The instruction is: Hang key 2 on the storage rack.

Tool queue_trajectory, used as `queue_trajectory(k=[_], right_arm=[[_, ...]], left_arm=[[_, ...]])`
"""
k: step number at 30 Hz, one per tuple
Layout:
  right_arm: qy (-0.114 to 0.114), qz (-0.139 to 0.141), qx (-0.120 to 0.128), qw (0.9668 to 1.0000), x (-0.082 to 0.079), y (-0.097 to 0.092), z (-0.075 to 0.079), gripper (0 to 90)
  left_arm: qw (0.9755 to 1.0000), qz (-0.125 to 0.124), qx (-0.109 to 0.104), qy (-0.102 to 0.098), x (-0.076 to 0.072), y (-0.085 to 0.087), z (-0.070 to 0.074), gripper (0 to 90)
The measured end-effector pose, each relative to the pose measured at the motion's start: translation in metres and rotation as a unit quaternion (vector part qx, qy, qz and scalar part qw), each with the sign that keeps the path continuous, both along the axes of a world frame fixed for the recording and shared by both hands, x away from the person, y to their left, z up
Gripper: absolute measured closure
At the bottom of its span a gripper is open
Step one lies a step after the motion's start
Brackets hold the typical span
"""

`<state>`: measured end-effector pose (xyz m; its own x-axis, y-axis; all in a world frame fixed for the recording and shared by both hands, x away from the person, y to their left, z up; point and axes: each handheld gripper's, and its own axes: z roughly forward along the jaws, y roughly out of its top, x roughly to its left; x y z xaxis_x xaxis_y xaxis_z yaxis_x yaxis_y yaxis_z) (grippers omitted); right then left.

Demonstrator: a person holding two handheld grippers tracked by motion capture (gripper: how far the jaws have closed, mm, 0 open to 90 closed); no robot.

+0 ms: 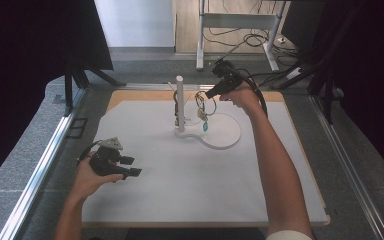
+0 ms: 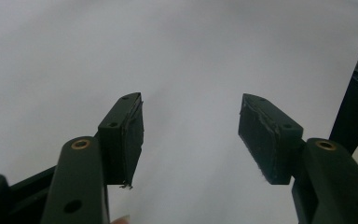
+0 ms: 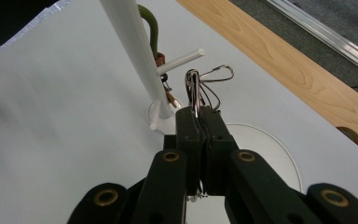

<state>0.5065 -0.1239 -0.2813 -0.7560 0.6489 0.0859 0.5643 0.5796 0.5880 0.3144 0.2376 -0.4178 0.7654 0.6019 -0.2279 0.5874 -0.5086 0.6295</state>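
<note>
We look down on a white table mat (image 1: 180, 180) with a white stand (image 1: 180, 102) near its far middle: an upright post on a flat base (image 1: 225, 132), with thin pegs (image 3: 181, 60) sticking out sideways. Our right gripper (image 1: 211, 93) is raised just to the right of the post, its jaws pressed together on a bunch of thin wire rings (image 3: 200, 86), perhaps a key ring with a clip, from which small charms, one of them blue (image 1: 205, 126), dangle above the base. The rings hang close beside a peg but do not appear to be hooked over it yet. Other small trinkets (image 3: 161, 60) and a green loop (image 3: 152, 25) already hang against the post. Our left gripper (image 1: 130, 166) rests well in front of the stand, near the mat's left edge, jaws spread apart with nothing between them. We judge the hanging job partly done: some items are on the stand, and this bunch remains to be slipped onto a peg and released.
</note>
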Motion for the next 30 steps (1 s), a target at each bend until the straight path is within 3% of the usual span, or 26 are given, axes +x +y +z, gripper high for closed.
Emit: queue_trajectory(k=[23,30], right_arm=[[-0.007,-0.025,0.004,0.9997,0.028,0.012,-0.016,88.0],[-0.011,-0.026,0.005,0.9996,0.029,0.017,-0.019,88.0]], left_arm=[[1.0,-0.004,-0.002,-0.001,0.0,0.001,0.001,40.9],[1.0,-0.007,0.002,-0.001,-0.001,0.0,0.0,40.9]])
